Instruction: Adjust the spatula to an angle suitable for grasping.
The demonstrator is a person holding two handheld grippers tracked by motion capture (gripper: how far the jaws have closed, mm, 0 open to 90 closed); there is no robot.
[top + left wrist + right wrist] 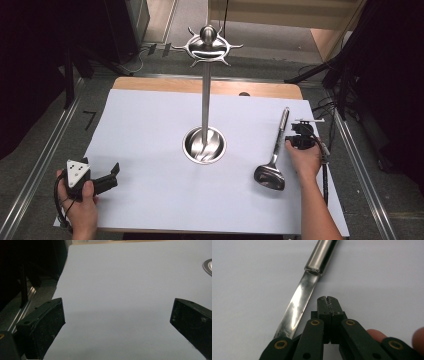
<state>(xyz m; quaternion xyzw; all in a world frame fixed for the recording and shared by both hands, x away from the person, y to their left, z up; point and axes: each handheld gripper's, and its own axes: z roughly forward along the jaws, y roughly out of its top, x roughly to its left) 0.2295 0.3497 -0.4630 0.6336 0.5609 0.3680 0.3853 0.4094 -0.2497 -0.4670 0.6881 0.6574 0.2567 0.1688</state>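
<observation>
Here, near left: left claw (102,180) rests on the white-covered surface (150,150), jaws wide apart, nothing between them. Centre: steel utensil stand (205,142), upright. Right: ladle (274,156) lying flat, bowl nearest. Right claw (327,300) just beside its handle, jaws pressed together, empty.

One bench (150,84), with one white sheet (150,150) spread over it. One metal stand (205,90) rises from the middle, on one round dished base (204,146), with one spiked crown (209,47) at the top. One ladle (274,155) lies on the sheet. Two grippers: the left gripper (107,176) and the right gripper (296,142), each with two black fingers (41,327). Two hands hold them, the left hand (82,207) and the right hand (305,161). One grey three-cornered plate (77,172) tops the left one.
</observation>
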